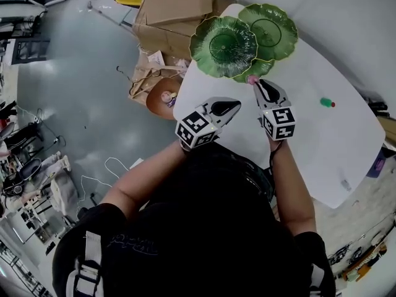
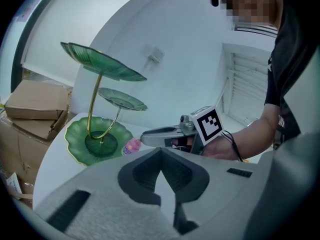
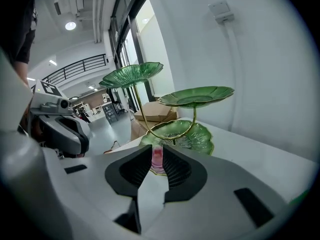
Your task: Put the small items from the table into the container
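Pinching the small pink item (image 3: 157,156) across its middle, the right gripper (image 3: 158,170) holds it just at the rim of the green stand's bottom dish (image 3: 192,134), and it looks light, hard and slippery to me, while the left gripper (image 2: 160,171) is closed on nothing.

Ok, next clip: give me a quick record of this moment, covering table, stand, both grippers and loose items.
table: white table carrying a green three-tier leaf stand
right gripper: closed on a small pink item, at the edge of the lowest dish
left gripper: shut, nothing between the jaws
loose: small green item on the table
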`<state>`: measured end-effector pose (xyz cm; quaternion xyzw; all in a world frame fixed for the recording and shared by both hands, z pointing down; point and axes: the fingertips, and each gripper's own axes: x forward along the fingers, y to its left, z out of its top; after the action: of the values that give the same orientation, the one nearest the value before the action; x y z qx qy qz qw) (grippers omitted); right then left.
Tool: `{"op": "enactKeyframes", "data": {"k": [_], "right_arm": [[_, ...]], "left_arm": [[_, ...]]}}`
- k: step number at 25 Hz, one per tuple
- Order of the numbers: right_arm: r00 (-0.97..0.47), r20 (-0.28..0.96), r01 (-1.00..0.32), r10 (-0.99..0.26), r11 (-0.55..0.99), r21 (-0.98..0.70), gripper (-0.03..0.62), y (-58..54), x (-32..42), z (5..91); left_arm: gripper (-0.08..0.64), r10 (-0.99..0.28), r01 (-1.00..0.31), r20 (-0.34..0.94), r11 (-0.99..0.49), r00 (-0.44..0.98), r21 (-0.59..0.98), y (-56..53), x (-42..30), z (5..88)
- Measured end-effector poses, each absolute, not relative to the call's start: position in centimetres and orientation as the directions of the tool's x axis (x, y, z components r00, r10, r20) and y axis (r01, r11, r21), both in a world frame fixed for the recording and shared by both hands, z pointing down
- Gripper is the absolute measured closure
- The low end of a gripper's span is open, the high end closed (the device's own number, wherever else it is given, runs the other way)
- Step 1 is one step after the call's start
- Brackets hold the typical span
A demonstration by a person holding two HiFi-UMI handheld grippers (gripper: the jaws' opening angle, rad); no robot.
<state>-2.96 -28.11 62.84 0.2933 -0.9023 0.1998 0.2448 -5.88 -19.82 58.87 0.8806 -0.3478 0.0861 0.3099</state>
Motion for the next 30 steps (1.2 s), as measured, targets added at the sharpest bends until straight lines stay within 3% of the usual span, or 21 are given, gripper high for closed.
{"op": "enactKeyframes", "data": {"k": [14,30], "right_arm": [[-0.679,0.597,-0.649,-0.426,0.729,-0.217,0.513,-28.4,-3.6,65.4],[-0.700,0.492,-0.642,-0.518,0.758,-0.117,0.510,-23.4,0.6,58.2]], "left_arm": [[0.555,-0.552,-0.660,0.368,-0.560,0.748,0.501,-20.8,-7.7,59.8],[0.555,-0.558,-0.630,0.300,-0.630,0.774,0.453,-18.2,-3.0,55.8]]}}
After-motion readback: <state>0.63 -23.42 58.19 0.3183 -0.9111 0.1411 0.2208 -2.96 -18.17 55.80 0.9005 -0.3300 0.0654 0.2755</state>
